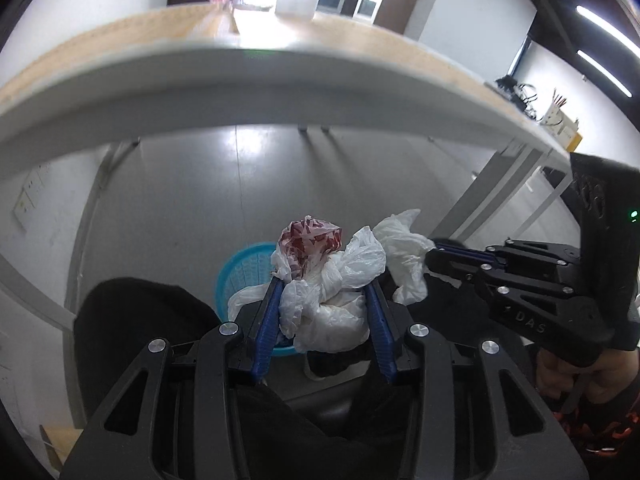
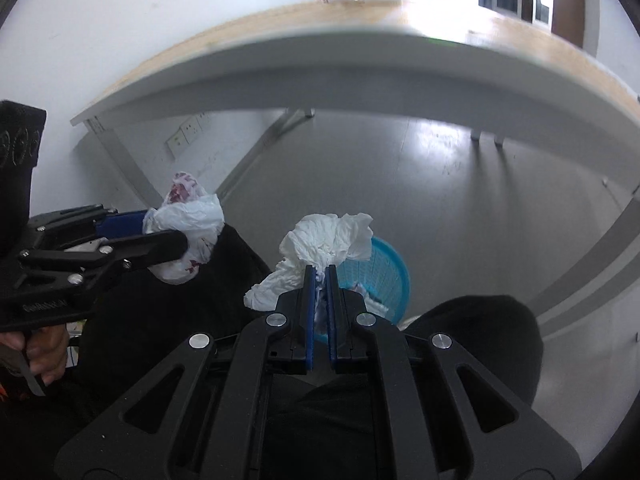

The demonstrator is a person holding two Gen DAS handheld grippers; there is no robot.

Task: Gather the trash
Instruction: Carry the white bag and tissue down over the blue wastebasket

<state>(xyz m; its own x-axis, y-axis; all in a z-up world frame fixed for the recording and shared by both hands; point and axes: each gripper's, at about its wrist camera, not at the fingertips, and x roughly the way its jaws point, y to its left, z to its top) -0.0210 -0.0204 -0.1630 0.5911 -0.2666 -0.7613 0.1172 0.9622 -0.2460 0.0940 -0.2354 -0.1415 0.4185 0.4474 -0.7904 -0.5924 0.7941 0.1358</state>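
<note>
A crumpled white plastic bag [image 1: 324, 300] with red-printed wrapping is clamped in the left gripper [image 1: 325, 292] above a blue basket [image 1: 244, 268]. The right gripper [image 2: 320, 276] pinches a crumpled white tissue [image 2: 320, 240] over the same basket, below the table [image 1: 240, 76] edge.

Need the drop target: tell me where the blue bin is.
The round blue plastic basket stands on the grey floor under the table, below and just beyond both tongs; the right wrist view shows it behind the crumpled white tissue.

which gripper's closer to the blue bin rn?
Hard to separate. Left gripper holds a plastic bag wad over the blue basket; right gripper holds crumpled tissue over its near rim.
</note>
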